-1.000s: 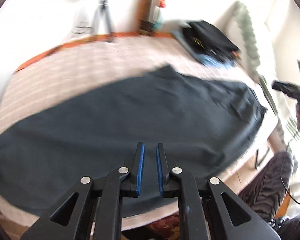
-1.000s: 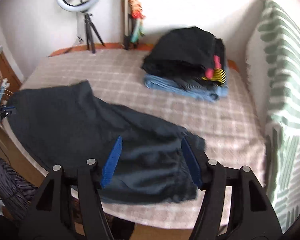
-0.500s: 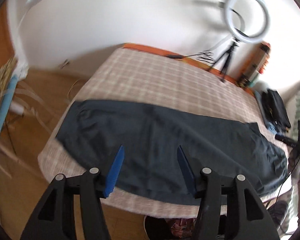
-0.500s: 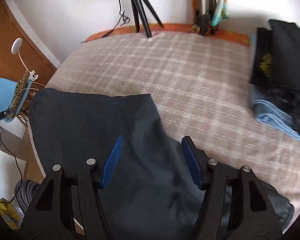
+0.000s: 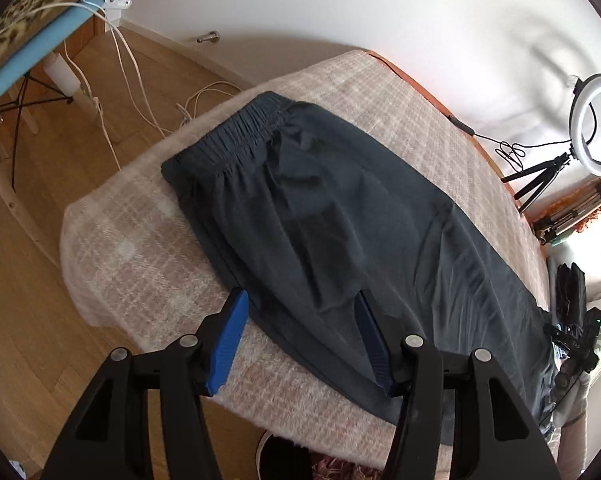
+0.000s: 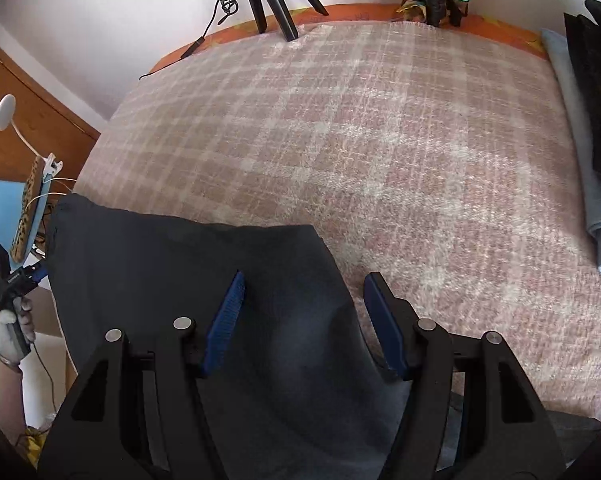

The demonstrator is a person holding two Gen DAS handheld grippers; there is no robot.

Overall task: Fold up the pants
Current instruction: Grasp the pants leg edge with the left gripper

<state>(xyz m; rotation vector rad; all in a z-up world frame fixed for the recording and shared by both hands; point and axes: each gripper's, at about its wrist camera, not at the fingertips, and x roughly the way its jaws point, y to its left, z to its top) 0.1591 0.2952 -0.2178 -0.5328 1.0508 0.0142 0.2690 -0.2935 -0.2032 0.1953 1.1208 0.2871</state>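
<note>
On the bed's checked pink-beige blanket (image 6: 380, 140), against a white wall with a ring light (image 5: 594, 120) on a tripod, dark pants (image 5: 340, 216) lie flat along the near edge, left tool (image 5: 300, 340) and right tool (image 6: 302, 320) both spread apart above them, wood floor (image 5: 32, 280) beside.

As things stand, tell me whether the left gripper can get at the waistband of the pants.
Probably yes. The left gripper is open over the pants, and nothing lies between it and the elastic waistband ahead.
</note>
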